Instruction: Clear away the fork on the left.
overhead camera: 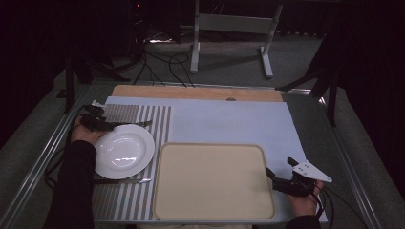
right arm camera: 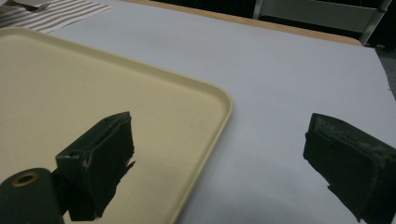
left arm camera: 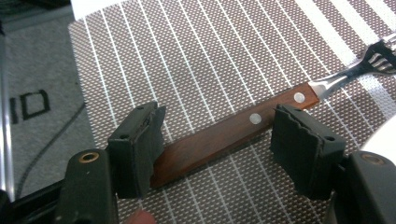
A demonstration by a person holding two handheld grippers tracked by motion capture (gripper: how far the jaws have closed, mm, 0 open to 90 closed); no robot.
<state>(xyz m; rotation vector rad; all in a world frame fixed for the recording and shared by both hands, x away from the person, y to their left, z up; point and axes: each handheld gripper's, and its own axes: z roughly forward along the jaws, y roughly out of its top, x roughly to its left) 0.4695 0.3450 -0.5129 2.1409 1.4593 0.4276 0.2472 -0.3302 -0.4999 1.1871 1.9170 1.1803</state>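
Note:
A fork with a brown wooden handle [left arm camera: 219, 137] lies on the striped placemat [left arm camera: 201, 56], its tines [left arm camera: 380, 53] pointing away. My left gripper [left arm camera: 219, 122] is open, one jaw on each side of the handle and low over it. In the high view the left gripper [overhead camera: 106, 125] sits at the far rim of a white plate [overhead camera: 122, 151], with the fork [overhead camera: 136, 124] along that rim. My right gripper [right arm camera: 219, 135] is open and holds nothing; the right edge of a beige tray [right arm camera: 93, 79] runs between its jaws. From above, the right gripper [overhead camera: 280, 168] sits by the tray's [overhead camera: 212, 181] right side.
A knife [overhead camera: 125, 181] lies on the placemat [overhead camera: 143, 200] just in front of the plate. A pale blue mat [overhead camera: 224, 121] covers the table, with a wooden strip [overhead camera: 191, 92] along its far edge. Cables and a metal stand [overhead camera: 229, 28] are on the floor beyond.

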